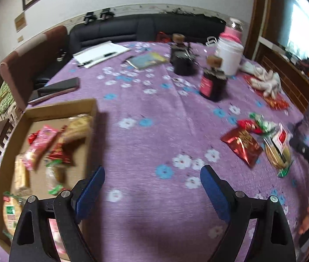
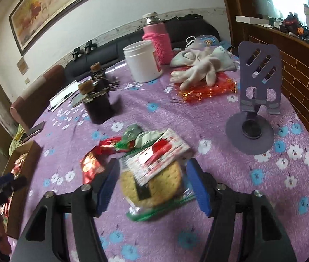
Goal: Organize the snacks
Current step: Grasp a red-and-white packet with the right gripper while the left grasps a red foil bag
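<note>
We see no legible writing (labels blurred), left gripper (image 1: 152, 193) jaws spread over bare table (image 1: 154, 131), right gripper (image 2: 153, 184) jaws apart, straddling cracker packet (image 2: 154, 183).

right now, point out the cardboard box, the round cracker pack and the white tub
cardboard box (image 1: 93, 111), left wrist view, on its far right wall
round cracker pack (image 2: 165, 181), right wrist view, on the bare cracker face
white tub (image 2: 142, 65), right wrist view, on its front side
</note>
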A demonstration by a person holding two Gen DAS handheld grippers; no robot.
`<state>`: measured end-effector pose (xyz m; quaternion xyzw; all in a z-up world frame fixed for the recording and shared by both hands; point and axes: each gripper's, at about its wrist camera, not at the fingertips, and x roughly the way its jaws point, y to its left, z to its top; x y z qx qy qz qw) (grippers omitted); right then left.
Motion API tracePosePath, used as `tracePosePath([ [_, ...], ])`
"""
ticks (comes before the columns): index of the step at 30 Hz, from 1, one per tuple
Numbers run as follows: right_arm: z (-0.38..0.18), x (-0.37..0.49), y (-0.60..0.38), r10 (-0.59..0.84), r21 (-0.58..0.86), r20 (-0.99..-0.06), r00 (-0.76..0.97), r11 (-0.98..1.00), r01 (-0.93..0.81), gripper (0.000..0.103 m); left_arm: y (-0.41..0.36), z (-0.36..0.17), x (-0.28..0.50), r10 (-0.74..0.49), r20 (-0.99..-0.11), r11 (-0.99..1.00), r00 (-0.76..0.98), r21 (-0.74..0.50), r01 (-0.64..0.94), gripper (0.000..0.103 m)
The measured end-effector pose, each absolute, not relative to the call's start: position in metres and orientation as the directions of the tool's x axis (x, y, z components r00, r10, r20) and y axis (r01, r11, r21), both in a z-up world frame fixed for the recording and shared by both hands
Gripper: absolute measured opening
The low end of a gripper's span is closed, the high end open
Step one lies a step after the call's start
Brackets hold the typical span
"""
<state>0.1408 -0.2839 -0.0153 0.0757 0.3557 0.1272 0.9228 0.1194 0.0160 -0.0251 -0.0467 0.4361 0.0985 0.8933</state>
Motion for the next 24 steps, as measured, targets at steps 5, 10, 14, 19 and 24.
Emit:
tracePosePath([
  [5,-0.024,0.163,-0.275,0.294,0.227,-0.653,0.698,0.955,-0.189,0.068,-0.006,-0.044,0.133,0.096,-0.817,0.983,0.568,-0.011,-0.182,0.092],
  [10,-0.033,0.176,-0.264,0.267,0.170,-0.686,0.677,0.963,-0.207,0.047,-0.016,-0.056,0.151,0.024,-0.838,0.977,0.545,-0.097,-0.192,0.091],
  [14,-0.034,0.177,-0.268,0.276,0.176,-0.679,0.680,0.961,-0.215,0.040,-0.024,-0.060,0.166,-0.055,-0.835,0.954,0.547,-0.207,-0.219,0.091],
  [19,-0.033,0.177,-0.271,0.293,0.185,-0.673,0.679,0.956,-0.229,0.035,-0.048,-0.063,0.190,-0.065,-0.840,0.943,0.538,-0.228,-0.243,0.091],
  [24,-0.030,0.177,-0.274,0.308,0.198,-0.663,0.682,0.951,-0.237,0.032,-0.067,-0.068,0.207,-0.025,-0.853,0.939,0.521,-0.199,-0.280,0.092],
])
